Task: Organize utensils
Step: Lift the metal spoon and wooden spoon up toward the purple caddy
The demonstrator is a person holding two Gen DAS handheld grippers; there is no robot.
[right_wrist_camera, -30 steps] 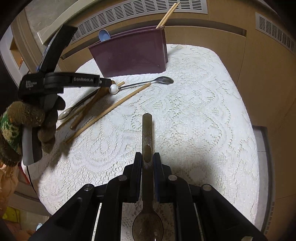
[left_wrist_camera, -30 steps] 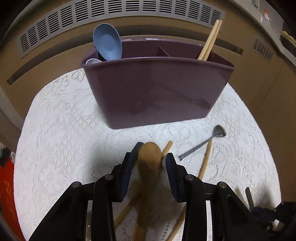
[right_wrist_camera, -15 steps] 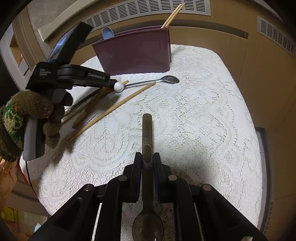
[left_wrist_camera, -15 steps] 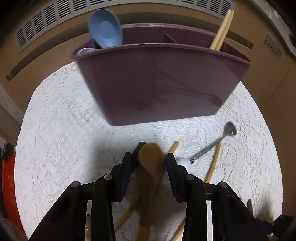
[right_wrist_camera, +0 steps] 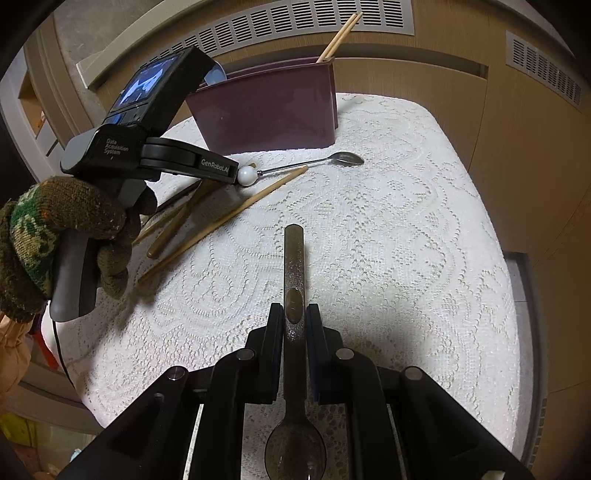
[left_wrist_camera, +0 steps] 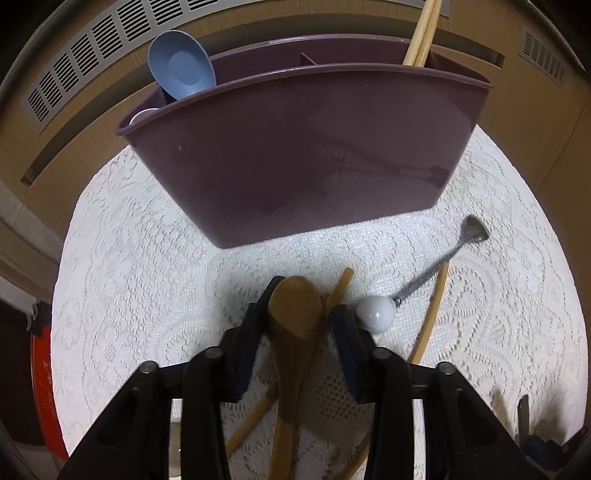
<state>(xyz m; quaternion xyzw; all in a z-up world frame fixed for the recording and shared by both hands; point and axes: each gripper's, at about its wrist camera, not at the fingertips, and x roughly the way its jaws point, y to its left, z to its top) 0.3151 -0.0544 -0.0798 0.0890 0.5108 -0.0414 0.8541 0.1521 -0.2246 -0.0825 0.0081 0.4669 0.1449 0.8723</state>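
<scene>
The wooden spoon (left_wrist_camera: 295,310) is clamped in the left gripper (left_wrist_camera: 297,325), bowl forward toward the caddy (left_wrist_camera: 295,155) (straight ahead); a metal spoon (right_wrist_camera: 294,295) is pinched by the right gripper (right_wrist_camera: 294,325).

One dark purple plastic utensil caddy (left_wrist_camera: 303,147) stood on one white lace tablecloth (right_wrist_camera: 388,240). In the caddy were one pale blue plastic spoon (left_wrist_camera: 181,70), one smaller whitish spoon bowl (left_wrist_camera: 144,116) just showing at the rim, and two wooden chopsticks (left_wrist_camera: 421,33). On the cloth lay two more loose wooden chopsticks (right_wrist_camera: 225,218), one metal spoon with a white ball end (right_wrist_camera: 295,168), and one wooden spoon (left_wrist_camera: 295,317). One dark translucent spoon (right_wrist_camera: 294,295) was held apart from these. Two black two-finger grippers were present.
</scene>
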